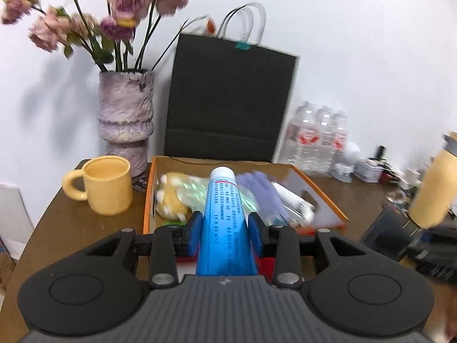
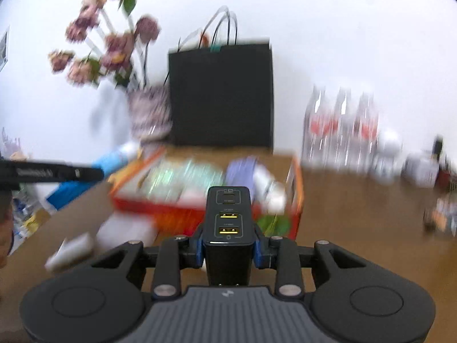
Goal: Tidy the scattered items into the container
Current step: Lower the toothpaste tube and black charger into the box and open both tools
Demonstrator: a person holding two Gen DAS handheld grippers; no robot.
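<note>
My left gripper (image 1: 225,228) is shut on a blue tube (image 1: 224,217) with a white cap, held just in front of and above the orange cardboard box (image 1: 147,200). Inside the box lie a yellow plush toy (image 1: 171,197), a shiny greenish packet, a purple glove (image 1: 265,194) and a white item. My right gripper (image 2: 228,245) is shut on a black USB charger (image 2: 230,223), held upright before the same box (image 2: 297,188). In the right wrist view the blue tube (image 2: 85,180) and the left gripper's finger show at the left, blurred.
A yellow mug (image 1: 105,185) and a purple vase (image 1: 125,114) with flowers stand left of the box. A black paper bag (image 1: 228,100) leans on the wall behind. Water bottles (image 1: 317,137) and clutter sit at right. White items (image 2: 122,231) lie near the box front.
</note>
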